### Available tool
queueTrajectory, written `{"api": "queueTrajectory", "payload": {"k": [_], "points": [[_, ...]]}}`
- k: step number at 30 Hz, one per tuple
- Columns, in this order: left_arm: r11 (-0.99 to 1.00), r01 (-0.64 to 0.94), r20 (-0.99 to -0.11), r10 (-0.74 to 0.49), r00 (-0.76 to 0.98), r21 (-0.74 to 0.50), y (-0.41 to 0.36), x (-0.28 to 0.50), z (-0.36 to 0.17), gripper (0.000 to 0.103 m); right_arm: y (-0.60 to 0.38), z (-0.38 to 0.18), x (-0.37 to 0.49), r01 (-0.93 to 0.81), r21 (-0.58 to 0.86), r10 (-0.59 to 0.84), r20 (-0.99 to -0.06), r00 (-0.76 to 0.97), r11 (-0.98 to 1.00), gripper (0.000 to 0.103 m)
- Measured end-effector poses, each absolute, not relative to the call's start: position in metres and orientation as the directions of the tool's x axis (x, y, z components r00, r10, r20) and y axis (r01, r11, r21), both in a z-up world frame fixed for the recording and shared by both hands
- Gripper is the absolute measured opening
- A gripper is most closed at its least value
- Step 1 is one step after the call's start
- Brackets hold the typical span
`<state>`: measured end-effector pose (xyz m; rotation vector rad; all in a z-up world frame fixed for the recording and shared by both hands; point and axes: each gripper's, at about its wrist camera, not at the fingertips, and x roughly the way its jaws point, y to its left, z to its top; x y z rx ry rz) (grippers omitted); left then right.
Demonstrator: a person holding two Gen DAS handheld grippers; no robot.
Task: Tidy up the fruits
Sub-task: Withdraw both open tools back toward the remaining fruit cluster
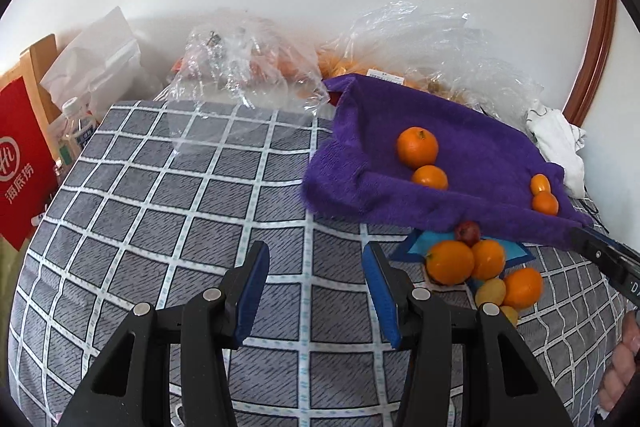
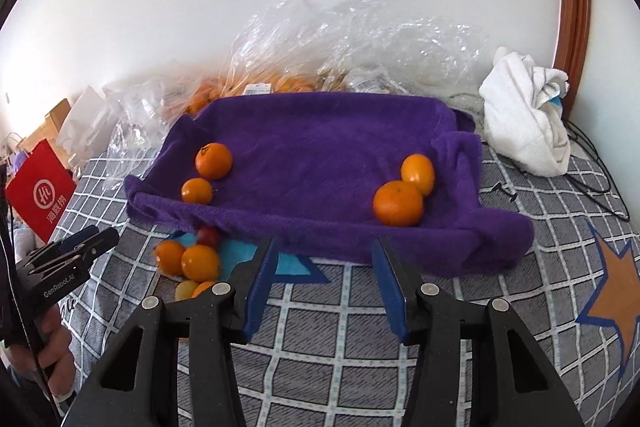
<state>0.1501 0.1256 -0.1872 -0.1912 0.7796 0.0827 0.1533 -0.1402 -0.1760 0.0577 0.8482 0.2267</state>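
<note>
Both the left claw and the right claw stand apart, gripping nothing. Four oranges lie on the purple towel on the checked bed cover. More fruit sits piled just off the towel's near left edge.

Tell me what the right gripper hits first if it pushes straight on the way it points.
Probably the front fold of the purple towel, which lies dead ahead of the open right gripper. Only checked bedding lies between; depth is uncertain.
</note>
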Motion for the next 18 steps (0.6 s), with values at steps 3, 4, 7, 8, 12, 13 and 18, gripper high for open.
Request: {"api": "queueTrajectory", "payload": {"k": [3, 4, 7, 8, 12, 13, 18], "points": [[0.967, -0.156, -0.716, -0.037, 0.697, -0.202, 0.140, 0.148, -0.197, 0.046, -0.124, -0.184, 0.148, -0.210, 0.150, 0.250, -0.747, 0.617, 0.966, 0.046], [0.962, -0.161, -0.725, -0.052, 0.686, -0.221, 0.143, 0.148, -0.201, 0.046, -0.119, -0.187, 0.147, -0.222, 0.158, 0.263, -0.754, 0.602, 0.962, 0.045], [0.954, -0.162, -0.715, -0.072, 0.696, -0.254, 0.146, 0.147, -0.200, 0.046, -0.108, -0.192, 0.144, -0.256, 0.199, 0.314, -0.757, 0.573, 0.946, 0.044], [0.953, -0.162, -0.713, -0.073, 0.697, -0.256, 0.147, 0.146, -0.200, 0.046, -0.105, -0.193, 0.142, -0.271, 0.207, 0.330, -0.756, 0.565, 0.940, 0.044], [0.960, -0.162, -0.720, -0.054, 0.692, -0.228, 0.141, 0.148, -0.203, 0.046, -0.092, -0.198, 0.141, -0.309, 0.213, 0.357, -0.758, 0.546, 0.927, 0.044], [0.963, -0.157, -0.719, -0.052, 0.693, -0.220, 0.140, 0.148, -0.202, 0.046, -0.090, -0.199, 0.141, -0.315, 0.218, 0.364, -0.759, 0.540, 0.924, 0.044], [0.967, -0.146, -0.722, -0.051, 0.690, -0.208, 0.137, 0.148, -0.202, 0.047, -0.083, -0.206, 0.142, -0.337, 0.251, 0.398, -0.768, 0.501, 0.908, 0.045]]}}
